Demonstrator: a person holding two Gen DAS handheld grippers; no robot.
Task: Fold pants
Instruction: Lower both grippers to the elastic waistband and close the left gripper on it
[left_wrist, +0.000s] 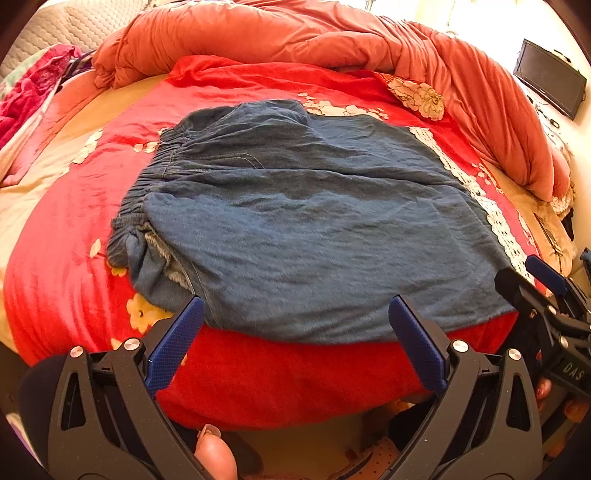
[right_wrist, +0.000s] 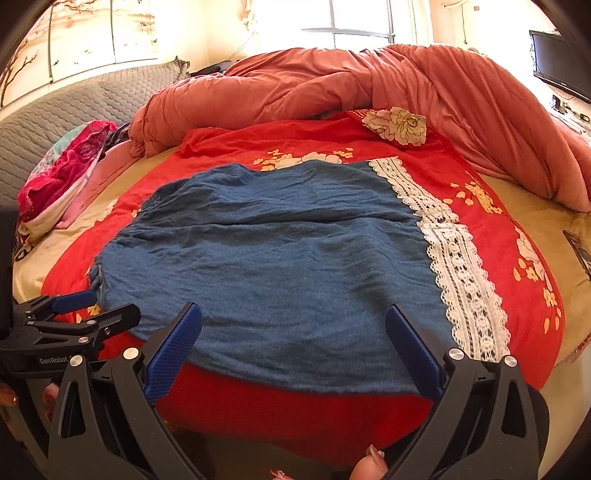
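Note:
Blue denim pants (left_wrist: 295, 229) lie flat on a red floral blanket (left_wrist: 258, 376), folded leg on leg, elastic waistband (left_wrist: 155, 173) at the left, white lace hem (left_wrist: 491, 214) at the right. They also fill the right wrist view (right_wrist: 280, 266), lace hem (right_wrist: 461, 280) to the right. My left gripper (left_wrist: 295, 314) is open and empty, just above the pants' near edge. My right gripper (right_wrist: 293, 321) is open and empty over the near edge, closer to the hem. Each gripper shows in the other's view, the right one (left_wrist: 546, 291) and the left one (right_wrist: 96, 306).
A rumpled orange duvet (right_wrist: 369, 85) is heaped along the far side and right of the bed. A pink patterned bundle (right_wrist: 62, 173) lies at the left by a grey quilted headboard (right_wrist: 55, 110). A dark screen (right_wrist: 557, 62) hangs on the right wall. The blanket's near edge (right_wrist: 295, 417) drops off below the grippers.

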